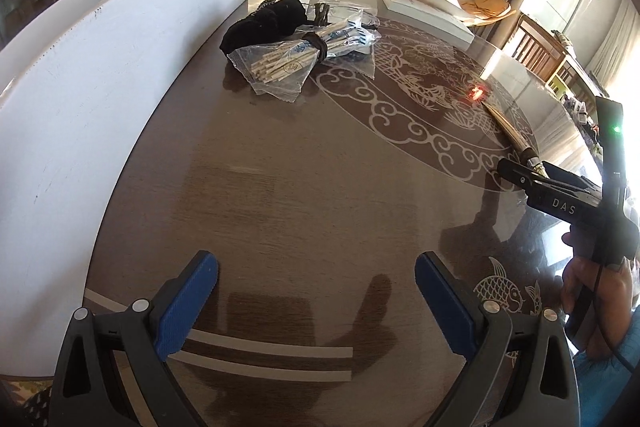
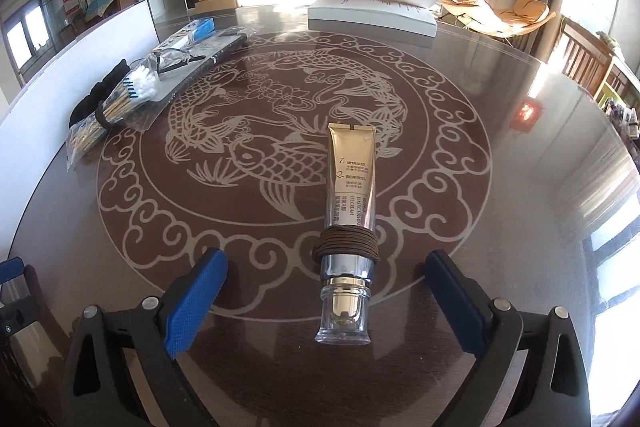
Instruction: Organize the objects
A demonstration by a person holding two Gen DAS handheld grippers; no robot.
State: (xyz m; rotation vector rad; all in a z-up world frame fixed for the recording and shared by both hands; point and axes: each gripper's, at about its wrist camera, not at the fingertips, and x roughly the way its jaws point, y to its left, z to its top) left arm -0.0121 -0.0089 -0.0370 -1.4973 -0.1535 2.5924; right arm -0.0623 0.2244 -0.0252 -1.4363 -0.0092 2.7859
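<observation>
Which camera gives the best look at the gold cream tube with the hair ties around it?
The right wrist view: the gold cream tube lies whole on the table between the open right gripper's fingers, its label readable. The left wrist view shows only a thin sliver at its right edge, partly behind that gripper.

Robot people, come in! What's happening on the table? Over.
Both tongs open, left and right. Gold tube lying between right tongs, ungripped. Bagged sticks piled far left. Nothing blocking.
</observation>
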